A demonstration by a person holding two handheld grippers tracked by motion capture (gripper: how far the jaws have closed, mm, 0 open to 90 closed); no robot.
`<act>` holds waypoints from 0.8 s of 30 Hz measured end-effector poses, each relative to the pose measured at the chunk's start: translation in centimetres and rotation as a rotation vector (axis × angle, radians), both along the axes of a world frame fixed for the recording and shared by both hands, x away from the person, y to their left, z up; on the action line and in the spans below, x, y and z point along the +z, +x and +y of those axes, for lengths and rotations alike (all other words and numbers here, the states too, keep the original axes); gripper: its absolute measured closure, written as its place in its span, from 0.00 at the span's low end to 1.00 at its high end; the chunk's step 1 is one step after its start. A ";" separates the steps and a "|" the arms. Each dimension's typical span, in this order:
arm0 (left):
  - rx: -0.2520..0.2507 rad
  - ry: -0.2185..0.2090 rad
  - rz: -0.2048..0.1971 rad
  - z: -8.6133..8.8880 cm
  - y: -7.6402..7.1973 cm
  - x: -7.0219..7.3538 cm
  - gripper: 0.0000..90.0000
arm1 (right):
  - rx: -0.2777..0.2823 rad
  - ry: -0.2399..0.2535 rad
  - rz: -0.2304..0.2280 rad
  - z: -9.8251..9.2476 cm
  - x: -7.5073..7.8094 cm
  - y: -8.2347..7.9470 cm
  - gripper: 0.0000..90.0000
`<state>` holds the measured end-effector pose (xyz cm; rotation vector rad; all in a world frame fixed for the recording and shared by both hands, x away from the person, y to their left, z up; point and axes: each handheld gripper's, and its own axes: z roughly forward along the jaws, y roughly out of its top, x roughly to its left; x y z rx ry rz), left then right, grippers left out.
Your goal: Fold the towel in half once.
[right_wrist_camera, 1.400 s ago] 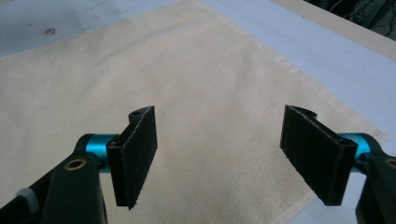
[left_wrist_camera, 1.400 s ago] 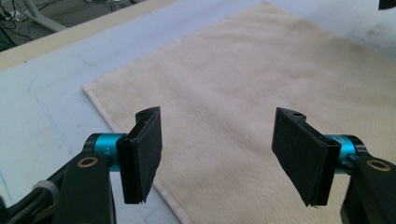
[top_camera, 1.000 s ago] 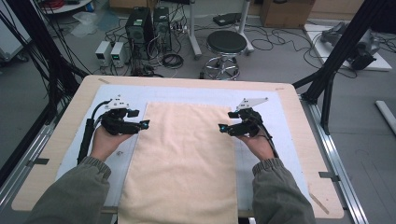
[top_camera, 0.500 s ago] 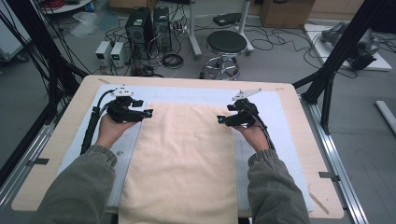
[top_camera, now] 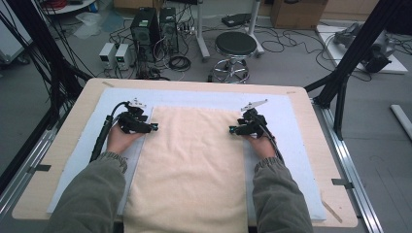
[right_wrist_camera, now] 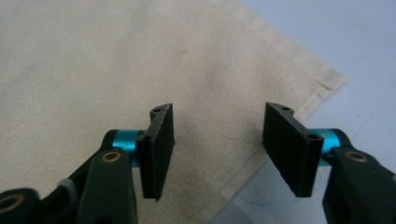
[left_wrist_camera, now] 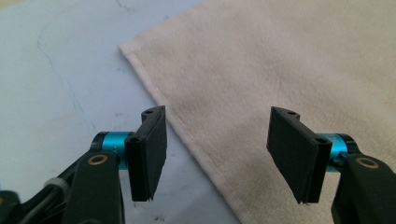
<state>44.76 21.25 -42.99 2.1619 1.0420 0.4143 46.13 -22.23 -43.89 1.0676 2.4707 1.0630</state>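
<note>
A cream towel (top_camera: 189, 170) lies flat on the pale blue mat (top_camera: 296, 160) that covers the counter (top_camera: 73, 109), its near end hanging over the front edge. The left hand-held gripper (top_camera: 154, 127) sits at the towel's left edge near the far corner — jaws spread, straddling the hem, nothing pinched. The right hand-held gripper (top_camera: 231, 129) mirrors it at the right edge; its jaws have just been closing, yet stand apart over the hem without pressing it.

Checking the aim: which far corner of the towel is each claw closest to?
The left claw is nearest the towel's far-left corner; the right claw, the far-right corner.
</note>
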 end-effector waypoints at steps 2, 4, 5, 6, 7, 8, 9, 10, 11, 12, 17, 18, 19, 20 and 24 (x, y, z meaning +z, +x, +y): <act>-0.011 0.010 0.011 -0.2 0.0 -0.4 0.46 | 0.006 -0.011 0.001 0.2 0.0 -0.1 0.53; -0.008 -0.006 0.003 -0.2 -0.2 -0.6 0.49 | 0.016 -0.024 -0.008 0.3 0.0 -0.2 0.59; 0.001 -0.016 0.004 -0.2 -0.2 -0.7 0.51 | 0.018 -0.022 -0.009 0.4 0.0 -0.2 0.61; 0.004 -0.011 0.007 -0.2 -0.2 -0.6 0.53 | 0.017 -0.019 -0.008 0.4 0.0 -0.3 0.63; 0.009 -0.012 0.011 -0.2 -0.2 -0.5 0.56 | 0.009 -0.012 -0.007 0.3 0.0 -0.3 0.66; 0.012 -0.015 0.014 -0.2 -0.2 -0.5 0.59 | 0.009 -0.008 -0.002 0.3 0.0 -0.3 0.70; 0.016 -0.021 0.017 -0.3 -0.2 -0.5 0.62 | 0.018 -0.005 0.000 0.4 0.0 -0.3 0.75; 0.020 -0.022 0.024 -0.3 -0.2 -0.5 0.65 | 0.022 -0.004 0.006 0.5 0.1 -0.4 0.78; 0.025 -0.026 0.023 -0.2 -0.2 -0.5 0.67 | 0.032 -0.005 0.012 0.6 0.1 -0.4 0.83; 0.029 -0.039 0.030 -0.2 -0.2 -0.4 0.70 | 0.038 -0.008 0.014 0.7 0.1 -0.4 0.86; 0.010 -0.067 0.053 -0.2 -0.3 -0.3 0.93 | 0.059 -0.017 0.028 1.0 0.4 -0.5 0.93; 0.014 -0.058 0.043 -0.3 -0.4 -0.2 0.93 | 0.057 -0.018 0.030 1.0 0.5 -0.5 0.93; 0.010 -0.051 0.039 -0.3 -0.5 0.0 0.94 | 0.059 -0.013 0.029 0.9 0.7 -0.6 0.93; 0.010 -0.062 0.033 -0.2 -0.5 0.2 0.94 | 0.055 -0.001 0.022 0.9 0.9 -0.6 0.93; 0.003 -0.098 -0.009 0.4 -1.1 1.7 0.94 | 0.076 0.031 -0.012 0.7 2.6 -1.2 0.93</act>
